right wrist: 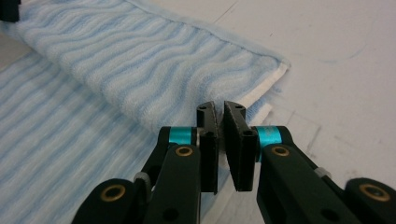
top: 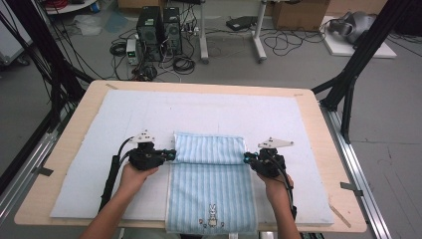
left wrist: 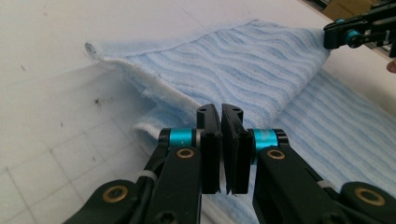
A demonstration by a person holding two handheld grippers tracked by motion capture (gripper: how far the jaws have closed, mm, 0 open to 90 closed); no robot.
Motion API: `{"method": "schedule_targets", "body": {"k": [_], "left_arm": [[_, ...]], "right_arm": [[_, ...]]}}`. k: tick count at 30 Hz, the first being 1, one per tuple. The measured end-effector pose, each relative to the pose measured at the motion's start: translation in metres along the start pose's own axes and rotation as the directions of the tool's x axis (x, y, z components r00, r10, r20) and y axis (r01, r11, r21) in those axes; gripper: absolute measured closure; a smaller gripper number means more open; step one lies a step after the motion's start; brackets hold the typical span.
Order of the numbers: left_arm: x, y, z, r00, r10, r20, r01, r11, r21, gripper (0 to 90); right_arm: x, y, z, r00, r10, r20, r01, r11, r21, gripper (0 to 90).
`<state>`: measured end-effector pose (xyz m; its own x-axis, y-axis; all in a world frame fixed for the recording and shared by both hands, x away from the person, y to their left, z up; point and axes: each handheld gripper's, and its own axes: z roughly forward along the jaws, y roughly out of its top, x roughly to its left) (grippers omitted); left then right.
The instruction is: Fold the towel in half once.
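A light blue striped towel [top: 211,191] lies on the white mat [top: 149,112], with a rabbit motif [top: 212,217] near the front edge. Its far part is folded back toward me into a thick band [top: 209,148]. My left gripper [top: 173,154] is at the band's left end and my right gripper [top: 245,158] at its right end. In the left gripper view the jaws of the left gripper [left wrist: 220,111] are closed at the fold's near edge [left wrist: 187,100]. In the right gripper view the right gripper [right wrist: 220,107] pinches the fold's corner [right wrist: 261,93] the same way.
The mat covers most of the wooden table [top: 74,127]. Black frame posts [top: 348,84] stand at both sides. Computer towers [top: 159,30] and cables lie on the floor beyond the far edge. The towel's near end hangs at the table's front edge.
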<state>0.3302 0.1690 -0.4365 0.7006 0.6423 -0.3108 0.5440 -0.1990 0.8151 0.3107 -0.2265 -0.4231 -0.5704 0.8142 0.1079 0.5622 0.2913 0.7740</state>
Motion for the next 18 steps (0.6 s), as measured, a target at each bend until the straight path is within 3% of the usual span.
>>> {"method": "schedule_targets", "body": {"k": [2,5,7,9,11,14,18], "left_arm": [[-0.001,-0.004,0.001,1.0,0.004,0.002,-0.004,0.9999,0.017,85.5],[-0.001,-0.006,-0.001,1.0,-0.009,0.0,0.009,1.0,0.001,80.9],[0.0,-0.006,-0.003,0.9988,-0.012,-0.047,0.011,0.9998,-0.016,60.1],[0.005,-0.004,-0.006,0.9968,-0.034,-0.073,0.03,0.9984,-0.047,48.8],[0.01,-0.001,-0.011,0.9945,-0.056,-0.088,0.047,0.9942,-0.096,44.8],[0.019,0.005,-0.013,0.9908,-0.083,-0.107,0.067,0.9872,-0.145,42.1],[0.028,0.015,-0.005,0.988,-0.104,-0.114,0.088,0.9873,-0.132,38.7]], "right_arm": [[0.001,-0.005,0.0,1.0,-0.007,0.003,0.007,1.0,0.015,84.1],[0.001,-0.009,0.001,1.0,0.001,-0.004,-0.001,1.0,0.025,80.9],[0.0,-0.009,-0.001,0.9995,0.031,-0.005,-0.031,0.999,-0.006,70.6],[-0.001,-0.007,-0.006,0.9964,0.085,0.003,-0.085,0.995,-0.061,56.8],[-0.002,-0.004,-0.009,0.9923,0.122,0.022,-0.119,0.988,-0.1,48.7],[-0.007,0.001,-0.007,0.9885,0.144,0.045,-0.139,0.985,-0.106,40.5],[-0.013,0.014,0.001,0.9861,0.142,0.086,-0.134,0.987,-0.091,36.6]]}}
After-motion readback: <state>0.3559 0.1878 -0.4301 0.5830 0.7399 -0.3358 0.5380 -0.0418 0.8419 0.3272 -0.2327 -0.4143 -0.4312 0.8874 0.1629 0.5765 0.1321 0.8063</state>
